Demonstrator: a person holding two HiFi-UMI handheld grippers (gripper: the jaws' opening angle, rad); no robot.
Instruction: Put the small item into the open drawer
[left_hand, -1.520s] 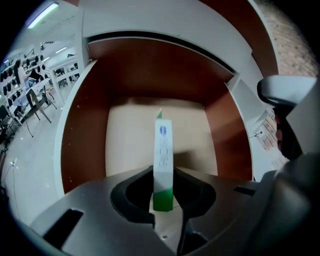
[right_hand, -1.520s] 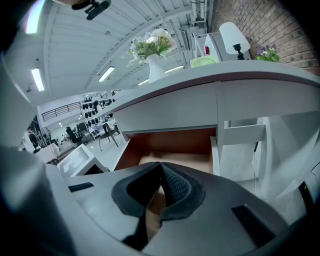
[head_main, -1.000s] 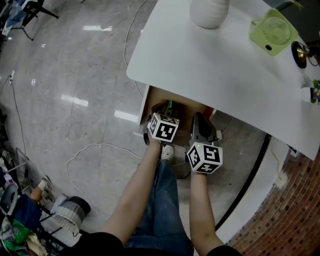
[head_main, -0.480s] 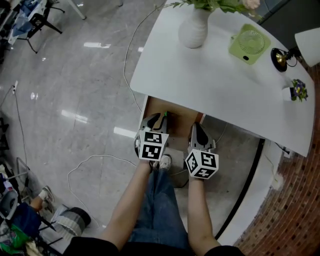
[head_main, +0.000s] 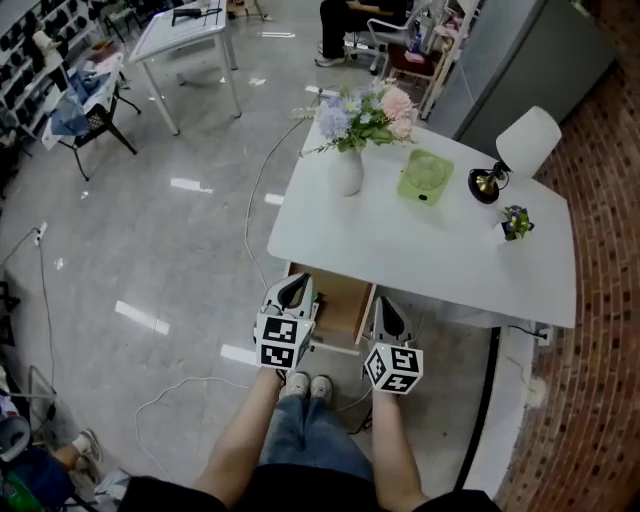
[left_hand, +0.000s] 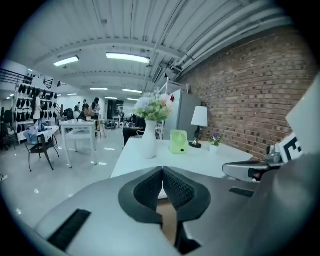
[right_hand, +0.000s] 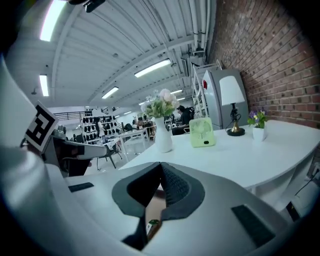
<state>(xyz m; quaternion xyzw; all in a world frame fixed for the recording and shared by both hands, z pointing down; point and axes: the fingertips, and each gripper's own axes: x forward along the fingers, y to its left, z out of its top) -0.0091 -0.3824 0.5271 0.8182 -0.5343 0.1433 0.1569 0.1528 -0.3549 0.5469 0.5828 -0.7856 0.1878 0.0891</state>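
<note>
The open wooden drawer (head_main: 338, 306) sticks out from under the white table (head_main: 440, 262). A small green-and-white item (right_hand: 153, 224) lies on the drawer floor; I see it only through the gap below my right jaws. My left gripper (head_main: 297, 288) hovers over the drawer's left front. Its jaws are closing right up: the pads (left_hand: 176, 189) touch with nothing between them. My right gripper (head_main: 383, 306) hangs just right of the drawer, shut and holding nothing. The head view does not show the item.
On the table stand a white vase of flowers (head_main: 346, 170), a green fan (head_main: 424, 178), a lamp (head_main: 524, 140) and a small potted plant (head_main: 515, 222). A cable (head_main: 180, 385) trails across the grey floor at the left. A brick wall (head_main: 600, 300) runs along the right.
The head view has pulled far back and up, so the whole table shows. Both grippers have drawn back from inside the drawer to its front edge, nearer the person's legs.
</note>
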